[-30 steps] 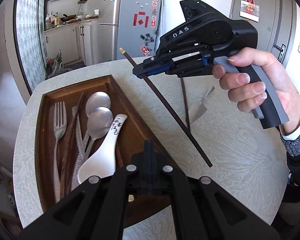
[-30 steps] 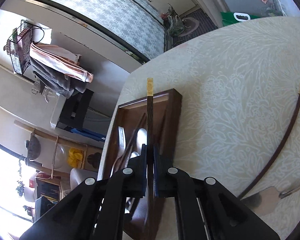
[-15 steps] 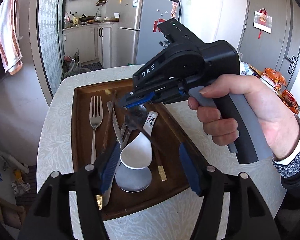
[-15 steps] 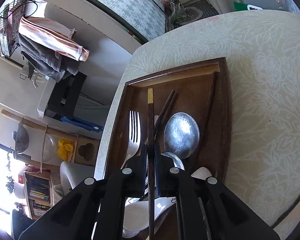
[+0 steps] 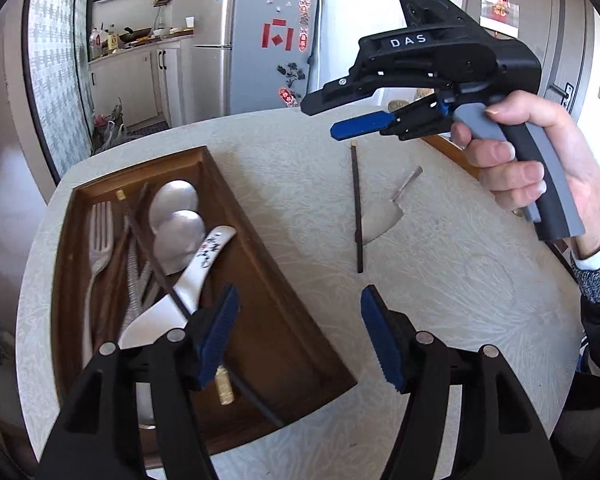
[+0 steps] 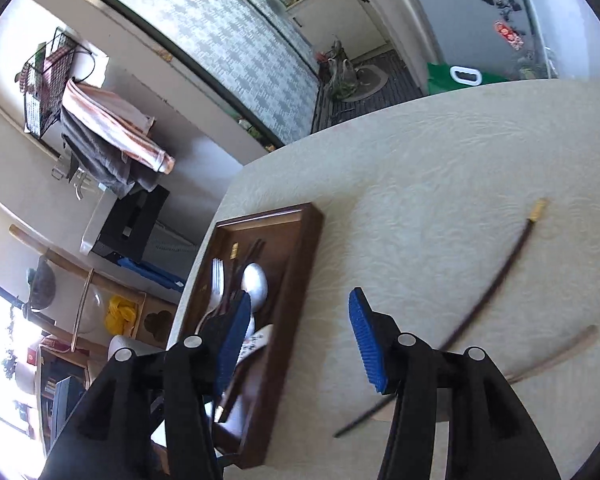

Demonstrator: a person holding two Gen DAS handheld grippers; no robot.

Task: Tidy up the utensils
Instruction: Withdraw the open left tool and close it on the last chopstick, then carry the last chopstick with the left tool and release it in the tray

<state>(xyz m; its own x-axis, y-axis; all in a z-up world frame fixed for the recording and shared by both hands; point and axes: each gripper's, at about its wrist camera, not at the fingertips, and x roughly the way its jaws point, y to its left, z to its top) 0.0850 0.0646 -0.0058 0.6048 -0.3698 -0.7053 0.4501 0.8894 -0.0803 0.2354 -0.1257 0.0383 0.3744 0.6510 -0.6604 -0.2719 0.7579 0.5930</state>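
**Both tools open, one chopstick left on the bench**

The left tool [image 5: 300, 332] fills the bottom of its frame, jaws wide apart and holding nothing. The right tool [image 5: 358, 114], upper right in the left view, is also spread and empty. The wooden tray [image 5: 260, 248] at left centre holds a fork [image 5: 100, 236], two metal spoons [image 5: 174, 220], a white ceramic spoon [image 5: 196, 276] and dark chopsticks. A lone chopstick [image 5: 357, 216] lies on the bench [image 5: 460, 280] beside a small cake server [image 5: 384, 216], right of the tray.
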